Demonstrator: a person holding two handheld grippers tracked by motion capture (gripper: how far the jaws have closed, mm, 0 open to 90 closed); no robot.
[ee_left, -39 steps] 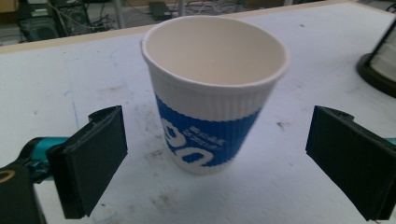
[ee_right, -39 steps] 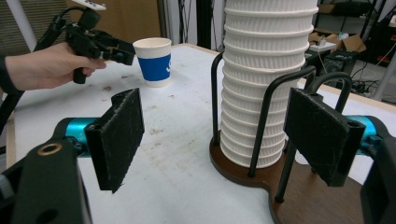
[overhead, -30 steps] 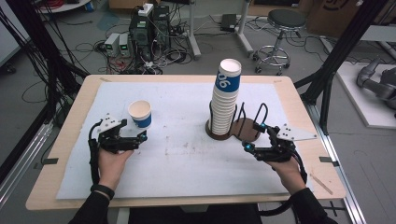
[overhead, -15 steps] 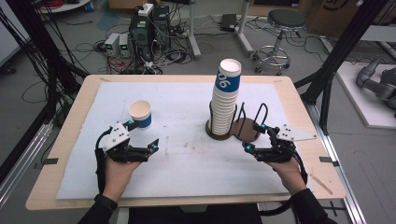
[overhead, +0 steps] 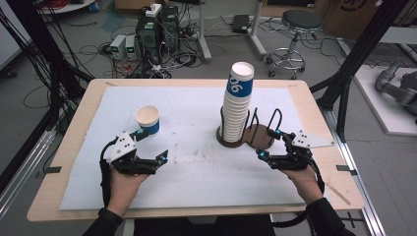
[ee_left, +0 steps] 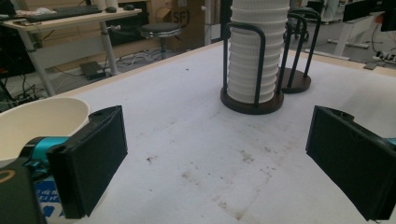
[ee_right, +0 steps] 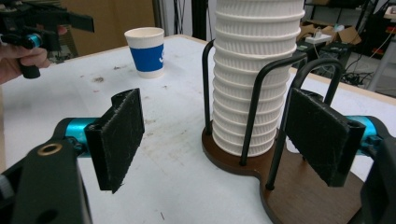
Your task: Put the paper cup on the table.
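— Where do we stand?

— Our left hand-held gripper [overhead: 150,146] has drawn back from the single cup [overhead: 147,119], which stands alone on the worktop [overhead: 196,167]; jaws apart, empty.

— And the right hand-held gripper [overhead: 270,144]?

— Jaws apart, empty, unmoved beside the cup stack [overhead: 236,105] in its rack [overhead: 255,137]. We should approach the stack level and grip the top cup gently.

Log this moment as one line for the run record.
left claw: open, beside white-and-blue paper cup | right claw: open, empty, by brown wooden cup holder | white paper cup stack: upright in holder
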